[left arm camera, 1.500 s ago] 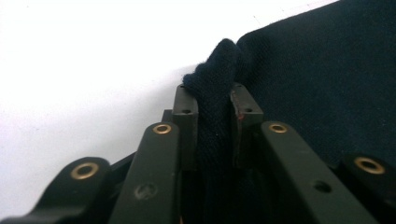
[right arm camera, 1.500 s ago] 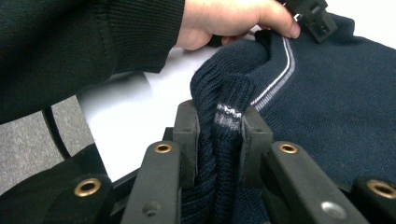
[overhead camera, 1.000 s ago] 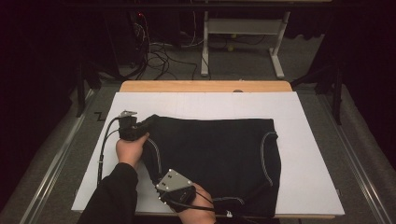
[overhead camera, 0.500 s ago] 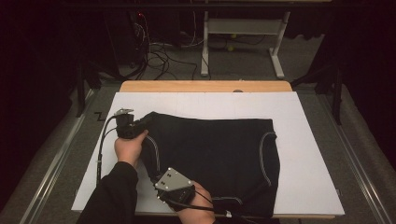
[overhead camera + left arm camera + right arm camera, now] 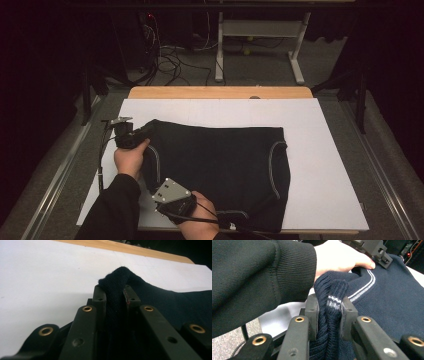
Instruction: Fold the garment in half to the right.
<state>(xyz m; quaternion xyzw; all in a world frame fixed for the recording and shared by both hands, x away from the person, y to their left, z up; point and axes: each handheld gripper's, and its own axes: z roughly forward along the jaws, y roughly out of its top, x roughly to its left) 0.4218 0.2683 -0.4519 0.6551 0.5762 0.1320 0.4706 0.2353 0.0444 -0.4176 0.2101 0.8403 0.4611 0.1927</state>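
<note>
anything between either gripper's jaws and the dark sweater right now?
Nothing visible. The left gripper is clamped directly on a bunched fold of the dark navy knit sweater with pale stripes, and the right gripper pinches its ribbed, striped edge. The white table cover around the sweater lies flat.

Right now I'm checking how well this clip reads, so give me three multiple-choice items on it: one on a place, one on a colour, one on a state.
1. Where does the sweater lie?
A. on the white sheet
B. on the floor
C. on a chair

2. What colour are the thin stripes on it?
A. red
B. white
C. green

3. How does the right gripper stand?
A. open, clear of the cloth
B. shut on nothing
C. shut on a fold of the sweater

Key: 1 A, the high view shows it spread on the sheet; 2 B, pale lines on the dark navy knit; 3 C, ribbed knit is pinched between its pads.
</note>
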